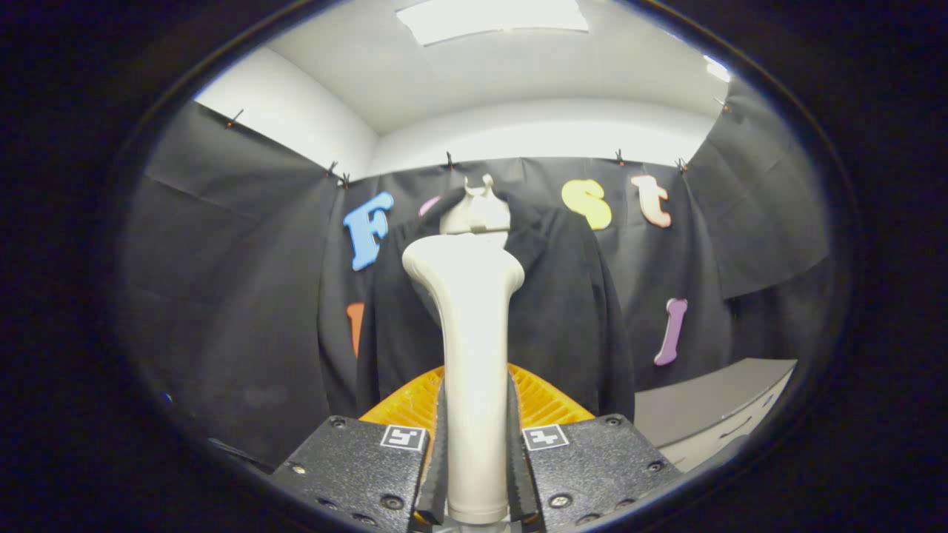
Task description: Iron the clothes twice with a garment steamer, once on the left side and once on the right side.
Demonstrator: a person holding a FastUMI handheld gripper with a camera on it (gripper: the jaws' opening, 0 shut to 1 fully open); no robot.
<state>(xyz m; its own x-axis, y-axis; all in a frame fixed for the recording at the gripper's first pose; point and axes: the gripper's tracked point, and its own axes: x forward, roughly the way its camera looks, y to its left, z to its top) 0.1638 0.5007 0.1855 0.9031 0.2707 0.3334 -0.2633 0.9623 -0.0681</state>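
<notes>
The gripper is closed on the handle of the white garment steamer, both fingers pressing its sides, so the steamer stands upright between them with its wide head rising just ahead. Beyond the head hangs the dark garment on a pale hanger, against the booth's black cloth wall; the steamer covers the garment's middle, and dark cloth on dark wall makes its left edge hard to trace. An orange ribbed piece shows behind the fingers, mostly hidden by them and the handle. A grey tabletop is cut off beside the garment.
</notes>
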